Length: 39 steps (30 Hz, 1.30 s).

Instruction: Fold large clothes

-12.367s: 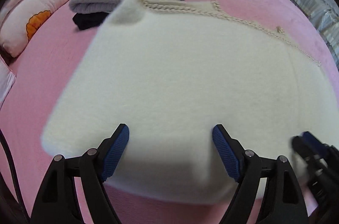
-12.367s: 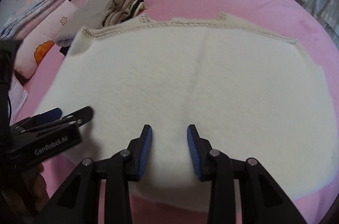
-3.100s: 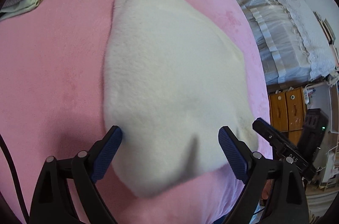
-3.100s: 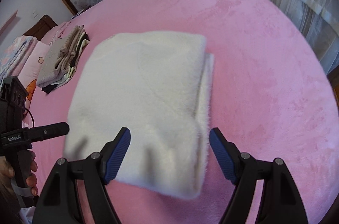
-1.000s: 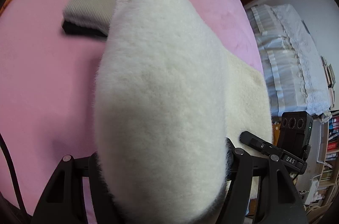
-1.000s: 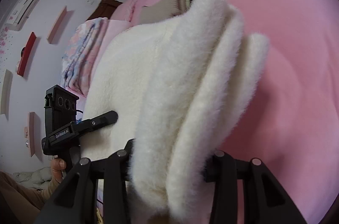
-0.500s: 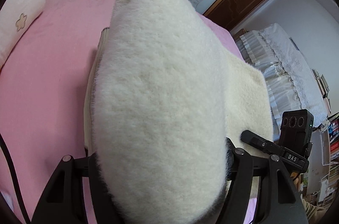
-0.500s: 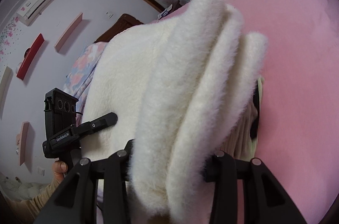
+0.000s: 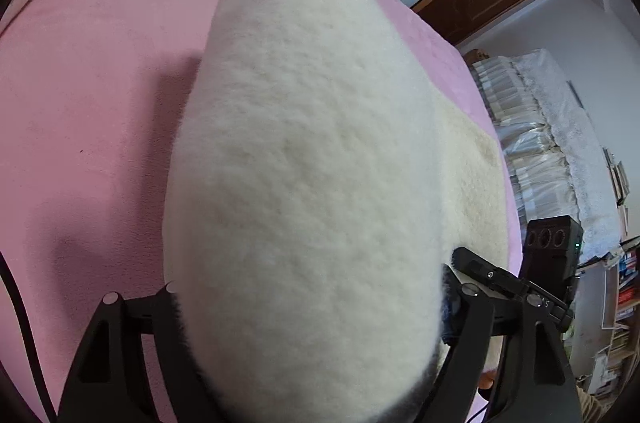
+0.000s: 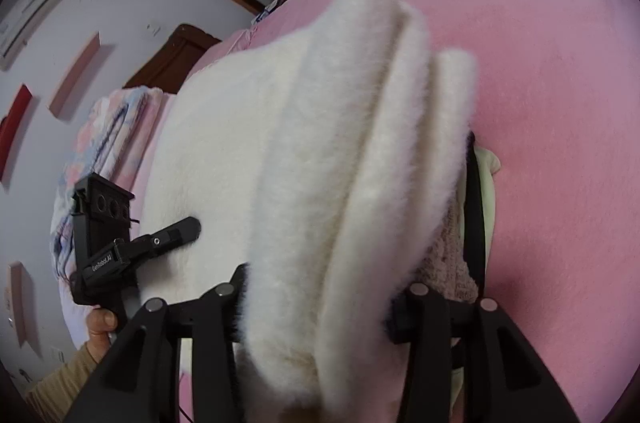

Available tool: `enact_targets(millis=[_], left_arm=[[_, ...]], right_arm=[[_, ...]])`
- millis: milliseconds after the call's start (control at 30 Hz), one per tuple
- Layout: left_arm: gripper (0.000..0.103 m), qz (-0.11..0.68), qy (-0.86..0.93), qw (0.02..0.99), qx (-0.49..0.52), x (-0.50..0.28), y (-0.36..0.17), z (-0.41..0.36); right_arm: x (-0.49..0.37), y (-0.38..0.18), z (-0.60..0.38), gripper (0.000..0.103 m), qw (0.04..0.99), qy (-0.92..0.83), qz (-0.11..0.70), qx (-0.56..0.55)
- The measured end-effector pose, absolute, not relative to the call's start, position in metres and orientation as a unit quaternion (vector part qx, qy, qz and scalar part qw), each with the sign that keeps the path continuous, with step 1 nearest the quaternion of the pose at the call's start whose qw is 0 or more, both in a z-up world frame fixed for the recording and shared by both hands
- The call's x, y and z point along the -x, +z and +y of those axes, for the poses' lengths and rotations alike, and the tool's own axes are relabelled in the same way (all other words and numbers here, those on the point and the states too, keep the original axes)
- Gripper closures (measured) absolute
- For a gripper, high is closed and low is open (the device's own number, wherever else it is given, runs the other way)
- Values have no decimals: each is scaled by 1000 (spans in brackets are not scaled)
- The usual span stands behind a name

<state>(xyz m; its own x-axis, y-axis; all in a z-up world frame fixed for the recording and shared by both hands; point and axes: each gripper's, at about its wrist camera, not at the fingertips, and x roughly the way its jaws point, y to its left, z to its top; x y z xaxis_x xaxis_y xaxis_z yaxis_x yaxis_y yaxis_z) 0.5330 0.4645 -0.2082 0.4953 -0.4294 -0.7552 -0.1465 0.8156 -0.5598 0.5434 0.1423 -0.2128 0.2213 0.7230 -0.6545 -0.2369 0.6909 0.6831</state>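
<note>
Here, folded fleece garment (image 9: 304,183) between jaws

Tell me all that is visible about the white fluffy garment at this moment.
The white fluffy garment is cream, thick and fleecy, folded into a bundle; three stacked layer edges show in the right wrist view. It lies between the fingers of both the left gripper and the right gripper, whose jaws have just been opening. It hangs over the pink bed, above a pile of other folded clothes.

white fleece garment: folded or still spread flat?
Folded. The white fleece garment shows three stacked layer edges in the right wrist view, bundled between both grippers' fingers.
</note>
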Motion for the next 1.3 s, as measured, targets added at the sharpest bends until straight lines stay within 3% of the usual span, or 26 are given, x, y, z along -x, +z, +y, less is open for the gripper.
enact_targets(millis=[67,267,400,467,767,1300], left_arm=[[21,492,-91,818,283,-527,-211,461],[19,490,-82,823,275,-515,-209,442],[12,497,-59,827,254,-500,-200,452],[1,509,-30,823,248,-498,-199,450],[1,525,43,829,187,-474,-159,419],[1,496,4,859,126,-353,-27,315]], right_arm=[[-541,-217,140,50,751,321,534,-218],[-543,-211,147,45,761,307,538,-193],[-534,-205,144,42,760,297,547,-186],[-528,-202,135,42,765,292,548,-173],[-492,-158,110,42,781,262,549,-139],[-388,-52,85,42,780,293,541,-116]])
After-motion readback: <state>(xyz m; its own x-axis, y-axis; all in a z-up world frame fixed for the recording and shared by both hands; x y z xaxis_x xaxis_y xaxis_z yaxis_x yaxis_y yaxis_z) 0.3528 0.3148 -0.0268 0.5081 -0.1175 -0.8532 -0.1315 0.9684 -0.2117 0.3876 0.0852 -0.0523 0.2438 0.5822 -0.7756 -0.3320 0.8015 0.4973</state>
